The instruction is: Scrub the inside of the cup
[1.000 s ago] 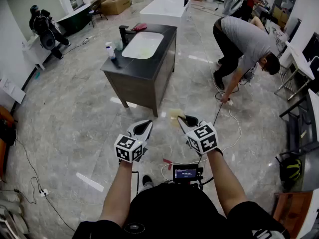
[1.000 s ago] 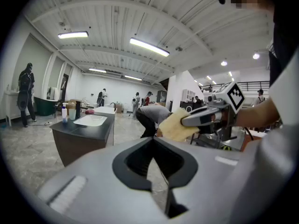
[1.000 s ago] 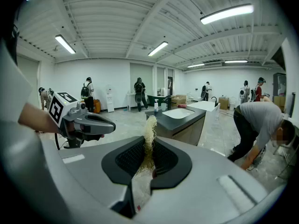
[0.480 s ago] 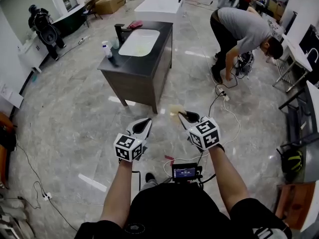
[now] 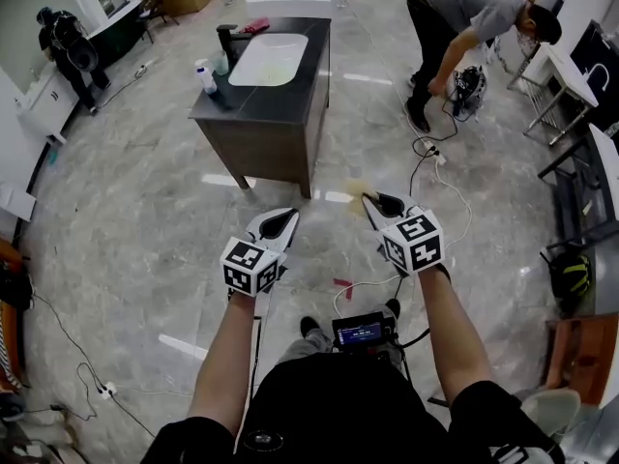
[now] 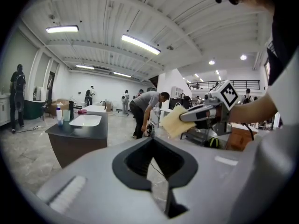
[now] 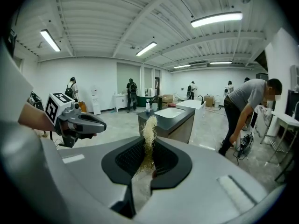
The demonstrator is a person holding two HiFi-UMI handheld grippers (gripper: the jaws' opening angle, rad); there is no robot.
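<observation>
Head view has swung since a second ago: the tabletop [image 5: 242, 104] now sits higher, at 11 o'clock, still well ahead of me. I judge I'm still walking up, with no scrubbing begun. My left hand-held gripper [image 5: 278, 222] is pressed together on nothing. My right hand-held gripper [image 5: 379, 204] has drifted out toward 1 o'clock, pinching the yellow pad [image 5: 360, 189]. What looks like the cup [image 5: 221, 63] stands at the tabletop's 10 o'clock corner, well apart from both.

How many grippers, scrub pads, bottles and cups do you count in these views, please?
grippers: 2, the left gripper and the right gripper
scrub pad: 1, in the right gripper
bottle: 1
cup: 1
total: 5
</observation>
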